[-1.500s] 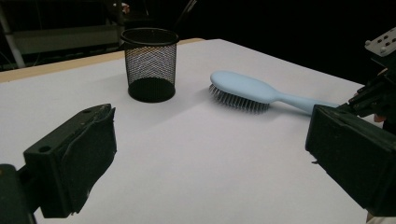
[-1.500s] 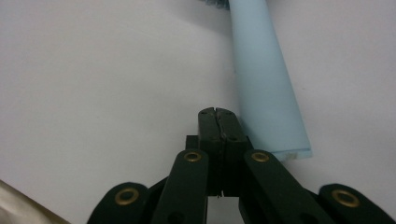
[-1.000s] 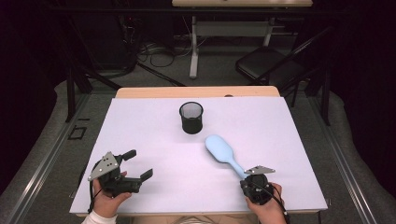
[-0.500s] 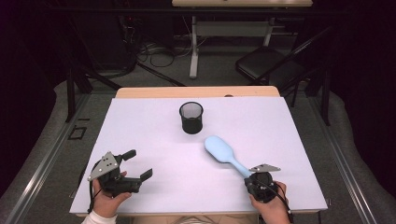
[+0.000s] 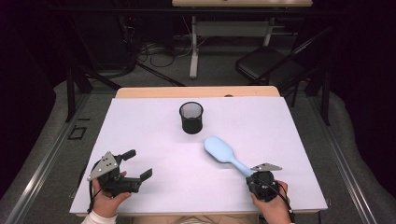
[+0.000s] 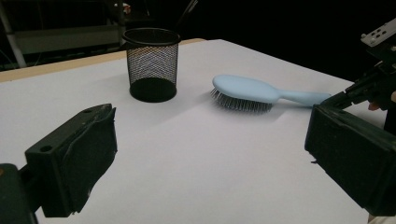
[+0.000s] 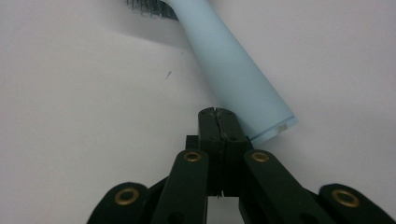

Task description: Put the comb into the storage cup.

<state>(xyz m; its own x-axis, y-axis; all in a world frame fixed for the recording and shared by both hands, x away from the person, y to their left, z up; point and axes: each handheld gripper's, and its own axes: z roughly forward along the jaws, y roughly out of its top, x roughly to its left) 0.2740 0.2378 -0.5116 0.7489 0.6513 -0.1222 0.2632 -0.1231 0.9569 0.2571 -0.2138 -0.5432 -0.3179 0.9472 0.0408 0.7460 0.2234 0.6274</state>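
A light blue hairbrush [image 5: 219,150] lies bristles down on the white table, its handle pointing toward the front right. My right gripper [image 5: 250,177] is at the handle's end, shut with nothing between its jaws. In the right gripper view the closed tips [image 7: 218,113] sit just left of the handle end [image 7: 233,65], touching or nearly so. My left gripper [image 5: 138,164] rests open at the front left, holding nothing. In the left gripper view its jaws [image 6: 210,158] frame the hairbrush [image 6: 243,88] and a black mesh cup [image 6: 152,63].
The mesh cup [image 5: 191,117] stands upright near the table's middle back, beyond the brush head. The white sheet [image 5: 280,130] covers the table up to a wooden strip at the far edge. A dark chair [image 5: 271,65] and cables lie on the floor behind.
My right gripper has edged slightly to the right by the handle end. The brush, the cup and the left gripper stay where they were.
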